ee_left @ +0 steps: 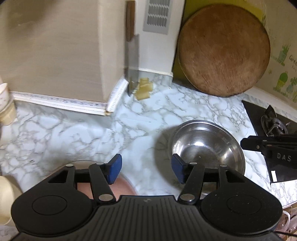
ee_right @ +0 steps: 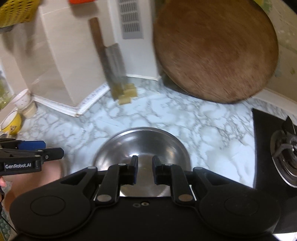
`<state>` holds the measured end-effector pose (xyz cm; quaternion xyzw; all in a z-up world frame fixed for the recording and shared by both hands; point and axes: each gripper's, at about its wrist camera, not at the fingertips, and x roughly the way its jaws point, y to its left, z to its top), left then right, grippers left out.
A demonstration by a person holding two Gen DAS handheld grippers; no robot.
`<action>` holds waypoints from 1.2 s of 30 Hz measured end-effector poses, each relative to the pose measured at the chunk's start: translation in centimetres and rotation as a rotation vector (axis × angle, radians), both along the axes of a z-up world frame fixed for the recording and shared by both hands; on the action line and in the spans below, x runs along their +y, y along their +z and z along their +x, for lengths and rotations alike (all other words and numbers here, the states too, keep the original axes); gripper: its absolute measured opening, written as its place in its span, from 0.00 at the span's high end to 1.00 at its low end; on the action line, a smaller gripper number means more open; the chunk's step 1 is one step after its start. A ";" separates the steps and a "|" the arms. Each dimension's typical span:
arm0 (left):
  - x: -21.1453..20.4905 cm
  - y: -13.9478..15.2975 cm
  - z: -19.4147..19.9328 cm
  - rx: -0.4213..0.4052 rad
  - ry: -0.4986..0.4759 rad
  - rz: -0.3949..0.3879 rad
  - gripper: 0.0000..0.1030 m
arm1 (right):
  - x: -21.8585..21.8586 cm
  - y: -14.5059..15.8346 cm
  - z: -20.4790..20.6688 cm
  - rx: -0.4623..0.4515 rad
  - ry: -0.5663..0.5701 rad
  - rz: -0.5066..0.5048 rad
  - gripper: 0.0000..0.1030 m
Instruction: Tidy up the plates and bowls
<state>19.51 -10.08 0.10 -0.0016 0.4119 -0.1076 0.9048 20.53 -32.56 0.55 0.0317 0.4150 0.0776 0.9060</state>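
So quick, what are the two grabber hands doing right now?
Left gripper: open, nothing between its blue pads.
Right gripper: jaws close together with a small gap, nothing clearly held; the steel bowl sits beneath.

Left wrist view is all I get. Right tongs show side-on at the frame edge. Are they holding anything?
Observer: No. In the right wrist view the right tongs stand a narrow gap apart with nothing between them, poised over the steel bowl.
Operator: Anything near the white cup that I'm missing?
Observer: A yellow mug stands upright just in front of it.
Operator: And higher up on that side?
Observer: A yellow perforated basket sits at the top left corner of that view.
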 end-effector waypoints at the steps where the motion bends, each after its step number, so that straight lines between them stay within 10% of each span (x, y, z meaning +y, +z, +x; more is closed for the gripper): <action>1: 0.7 0.3 -0.4 -0.005 0.011 -0.006 0.44 | 0.4 0.2 -0.1 -0.006 0.010 0.005 0.84; 12: 10.0 1.4 -5.4 -0.028 0.172 -0.027 0.34 | 7.1 1.8 -0.7 -0.039 0.190 0.057 0.71; 17: 15.1 1.2 -7.4 -0.030 0.284 -0.021 0.31 | 11.2 2.4 -0.8 -0.064 0.295 0.062 0.04; 36: 32.7 0.1 -9.0 -0.027 0.646 0.087 0.29 | 31.4 3.6 1.7 -0.064 0.583 0.056 0.01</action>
